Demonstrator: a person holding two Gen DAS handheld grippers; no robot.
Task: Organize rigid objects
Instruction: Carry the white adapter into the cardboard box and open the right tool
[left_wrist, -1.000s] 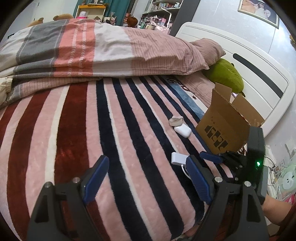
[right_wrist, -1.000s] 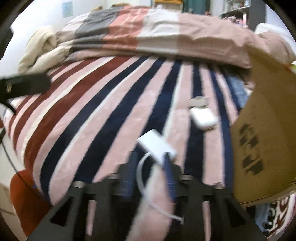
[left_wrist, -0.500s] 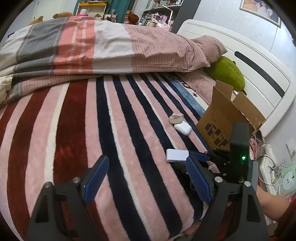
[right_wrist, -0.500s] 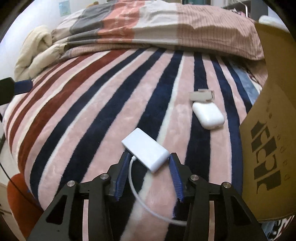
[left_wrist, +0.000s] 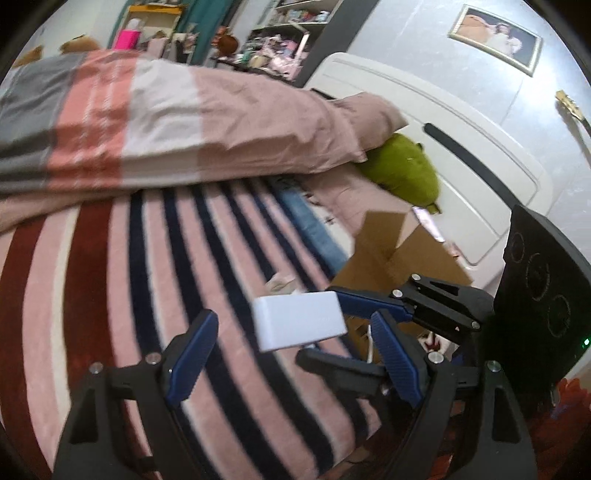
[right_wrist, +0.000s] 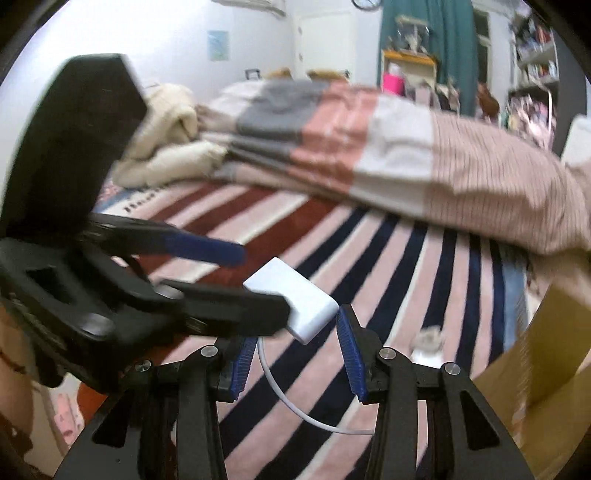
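My right gripper (right_wrist: 295, 345) is shut on a white adapter block (right_wrist: 293, 304) with a white cable (right_wrist: 295, 406) hanging below, and holds it in the air above the striped blanket. In the left wrist view the adapter (left_wrist: 299, 319) hangs between my left gripper's (left_wrist: 291, 354) open blue fingers, which do not touch it. The right gripper (left_wrist: 354, 299) reaches in from the right there. A cardboard box (left_wrist: 399, 254) stands open behind. A white earbud case (right_wrist: 426, 356) and a small beige item (right_wrist: 428, 336) lie on the blanket.
The striped blanket (left_wrist: 110, 277) covers the bed. A folded duvet (left_wrist: 166, 122) lies at the back, with a green plush (left_wrist: 402, 170) by the white headboard (left_wrist: 461, 147). The box's side (right_wrist: 546, 369) rises at the right.
The right gripper has lifted the adapter off the blanket and carried it up between the left gripper's open fingers. Both grippers have risen and drawn close together.
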